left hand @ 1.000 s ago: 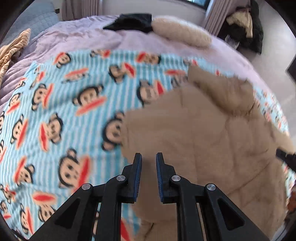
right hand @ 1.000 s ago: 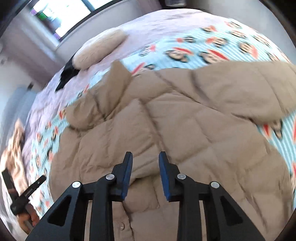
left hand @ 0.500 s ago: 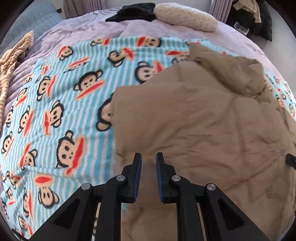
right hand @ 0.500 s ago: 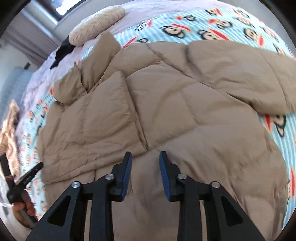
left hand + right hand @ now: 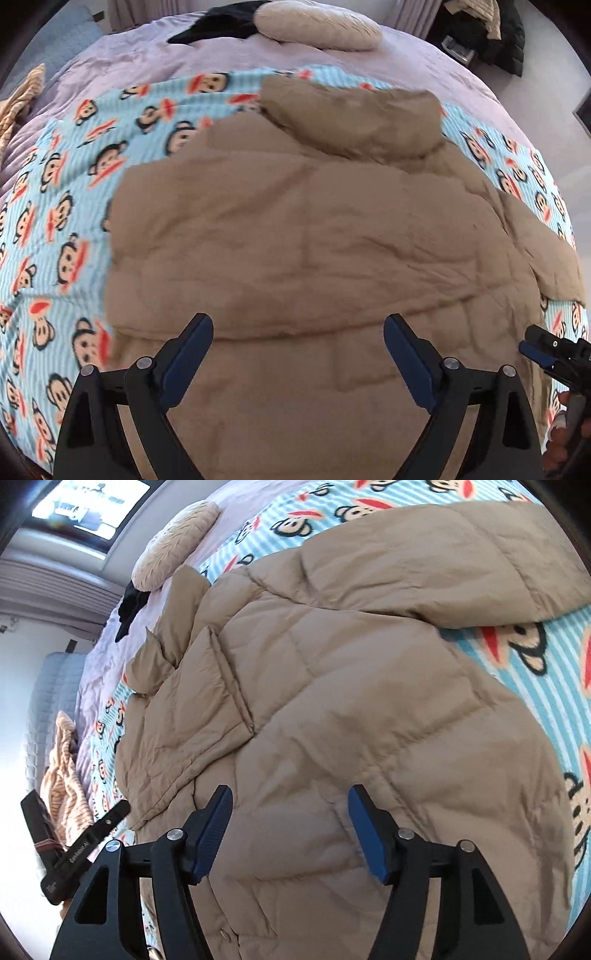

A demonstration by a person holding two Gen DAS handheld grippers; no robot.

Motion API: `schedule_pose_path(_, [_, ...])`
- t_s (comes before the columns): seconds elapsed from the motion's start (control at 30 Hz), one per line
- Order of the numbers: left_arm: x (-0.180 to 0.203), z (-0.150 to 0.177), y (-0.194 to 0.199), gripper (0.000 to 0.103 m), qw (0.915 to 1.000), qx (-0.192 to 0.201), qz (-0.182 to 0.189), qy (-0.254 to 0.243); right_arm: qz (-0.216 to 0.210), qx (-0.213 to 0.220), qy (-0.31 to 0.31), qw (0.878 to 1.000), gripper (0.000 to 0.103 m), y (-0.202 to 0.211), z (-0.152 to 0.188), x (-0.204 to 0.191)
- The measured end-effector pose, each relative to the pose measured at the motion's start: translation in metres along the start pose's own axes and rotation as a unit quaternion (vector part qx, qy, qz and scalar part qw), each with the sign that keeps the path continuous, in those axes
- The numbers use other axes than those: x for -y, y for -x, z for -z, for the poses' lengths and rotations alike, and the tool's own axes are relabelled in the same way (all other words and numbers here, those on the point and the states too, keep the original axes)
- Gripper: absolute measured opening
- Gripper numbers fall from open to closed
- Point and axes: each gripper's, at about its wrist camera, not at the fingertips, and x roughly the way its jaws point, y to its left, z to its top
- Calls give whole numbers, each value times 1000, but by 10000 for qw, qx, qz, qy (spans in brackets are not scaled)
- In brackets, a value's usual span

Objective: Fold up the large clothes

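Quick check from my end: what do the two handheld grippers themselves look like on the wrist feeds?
Both match. The left gripper and right gripper have matte black triangular cut-out finger frames, round silver screw heads at the pivots, and ribbed blue pads. The left one's body, seen from the right wrist view, carries small white lettering too small to read. No cables or sleeves show.

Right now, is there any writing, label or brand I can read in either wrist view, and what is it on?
Small white lettering on the black left gripper, seen in the right wrist view: too small and blurred to read.
Tan quilted puffer jacket: no text visible.
Blue striped monkey-print blanket: pictures only, no words.
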Motion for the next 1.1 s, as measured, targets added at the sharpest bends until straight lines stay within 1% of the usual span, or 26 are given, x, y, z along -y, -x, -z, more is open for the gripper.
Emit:
schedule_pose_path(0.13, [31,5,-3,94,9998,-107,4,-159,-114,60,-73,9999,75,11,-2,13])
schedule_pose_path(0.17, [39,7,-3,103,9997,-117,-24,-218,-136,77,-96,9998,78,14,-3,17])
schedule_pose_path(0.2, [46,7,-4,103,9995,-139,-58,-289,-165,100,-116,9997,82,16,-3,20])
schedule_pose_path(0.33, [76,10,-6,103,9985,-206,-37,-500,-270,152,-232,9992,82,25,-6,35])
schedule_pose_path(0.43, [91,10,-12,103,9980,-356,-107,-519,-332,244,-343,9986,82,36,-9,49])
schedule_pose_path(0.5, [95,9,-17,103,9979,-426,-6,-489,-318,367,-433,9979,82,45,-13,61])
schedule_pose_path(0.6, [106,10,-23,103,9976,-429,-115,-533,-272,602,-656,9957,85,60,-22,82])
schedule_pose_path(0.67, [113,10,-28,103,9968,-558,-8,-577,-263,693,-810,9940,85,68,-27,97])
schedule_pose_path(0.73, [122,10,-32,103,9961,-606,-5,-644,-205,810,-996,9915,85,77,-33,116])
schedule_pose_path(0.8, [129,10,-34,103,9957,-617,10,-694,-212,953,-1245,9874,85,85,-38,135])
schedule_pose_path(0.93, [145,7,-35,103,9955,-612,154,-709,-175,1281,-1891,9734,85,103,-51,180])
schedule_pose_path(1.0, [154,5,-36,103,9951,-588,154,-775,-195,1440,-2258,9633,85,112,-59,204])
schedule_pose_path(1.1, [163,1,-37,103,9945,-605,219,-830,-500,1697,-2749,9451,85,122,-70,235])
